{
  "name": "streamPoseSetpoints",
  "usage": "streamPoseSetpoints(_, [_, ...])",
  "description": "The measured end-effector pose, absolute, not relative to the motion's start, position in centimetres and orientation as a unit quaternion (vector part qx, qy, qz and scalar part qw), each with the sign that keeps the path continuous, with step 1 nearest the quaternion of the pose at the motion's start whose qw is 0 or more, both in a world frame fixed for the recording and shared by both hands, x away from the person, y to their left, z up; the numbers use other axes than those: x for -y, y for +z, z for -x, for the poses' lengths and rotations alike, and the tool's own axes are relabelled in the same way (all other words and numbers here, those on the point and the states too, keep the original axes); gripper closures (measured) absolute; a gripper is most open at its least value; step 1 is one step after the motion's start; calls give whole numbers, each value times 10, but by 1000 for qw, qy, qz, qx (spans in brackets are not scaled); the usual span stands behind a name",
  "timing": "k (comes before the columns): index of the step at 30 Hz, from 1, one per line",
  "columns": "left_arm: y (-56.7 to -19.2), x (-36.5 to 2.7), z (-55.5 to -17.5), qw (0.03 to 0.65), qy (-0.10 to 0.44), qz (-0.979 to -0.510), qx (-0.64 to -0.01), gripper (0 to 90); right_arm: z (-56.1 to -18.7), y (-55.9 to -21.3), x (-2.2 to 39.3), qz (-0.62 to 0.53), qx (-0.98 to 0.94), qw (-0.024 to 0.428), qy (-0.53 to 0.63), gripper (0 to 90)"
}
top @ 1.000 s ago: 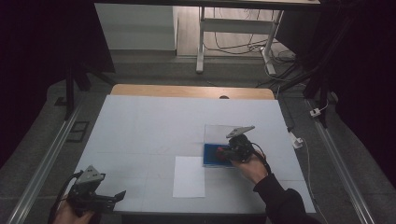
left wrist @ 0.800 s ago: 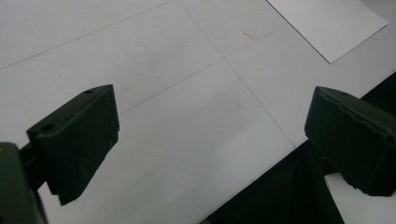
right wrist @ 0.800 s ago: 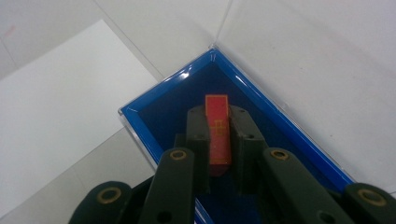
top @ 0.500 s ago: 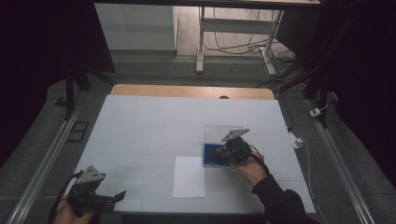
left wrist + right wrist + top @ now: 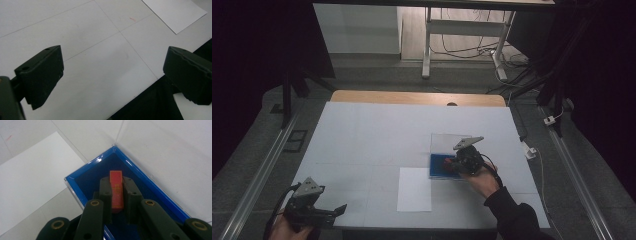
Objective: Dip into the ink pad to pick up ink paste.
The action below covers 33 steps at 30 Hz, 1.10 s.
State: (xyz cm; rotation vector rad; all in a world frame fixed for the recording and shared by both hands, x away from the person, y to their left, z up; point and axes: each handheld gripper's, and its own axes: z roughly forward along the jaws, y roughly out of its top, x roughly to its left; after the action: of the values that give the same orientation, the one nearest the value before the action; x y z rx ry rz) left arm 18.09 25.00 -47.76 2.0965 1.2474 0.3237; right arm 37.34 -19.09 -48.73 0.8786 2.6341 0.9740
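A small red block with gold markings point(image 5: 116, 190) is clamped upright between the jaws of my right gripper point(image 5: 116, 183), just above the dark floor of a blue box point(image 5: 91, 178). Seen from the high view, the right gripper point(image 5: 459, 162) hangs over that blue box point(image 5: 438, 169) right of the table's middle, and the red block point(image 5: 447, 162) shows at its tip. The box's clear lid point(image 5: 446, 142) lies open behind it. My left gripper point(image 5: 338, 210) rests at the front left table edge, jaws wide apart and empty point(image 5: 112, 72).
A white sheet of paper point(image 5: 414, 189) lies flat just left of the blue box, and its corner point(image 5: 175, 13) appears far ahead of the left gripper. The table's front edge point(image 5: 140, 100) runs under the left jaws. A wooden strip point(image 5: 417, 97) borders the far side.
The right hand has shifted only slightly over the blue box, still holding the red block. The left gripper has stayed put.
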Motion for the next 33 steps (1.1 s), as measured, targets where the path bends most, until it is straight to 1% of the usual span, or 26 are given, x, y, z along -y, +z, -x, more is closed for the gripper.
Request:
streamPoseSetpoints(14, [-478,-250,-181,335,124,-803,-478,39,-370,-478,195,-297,-882,108,349,796])
streamPoseSetpoints(25, [-477,-250,-181,335,124,-803,-477,39,-362,-471,197,-282,-884,104,358,796])
streamPoseSetpoints(33, [-477,-250,-181,335,124,-803,-477,39,-353,-464,193,-276,-881,92,373,796])
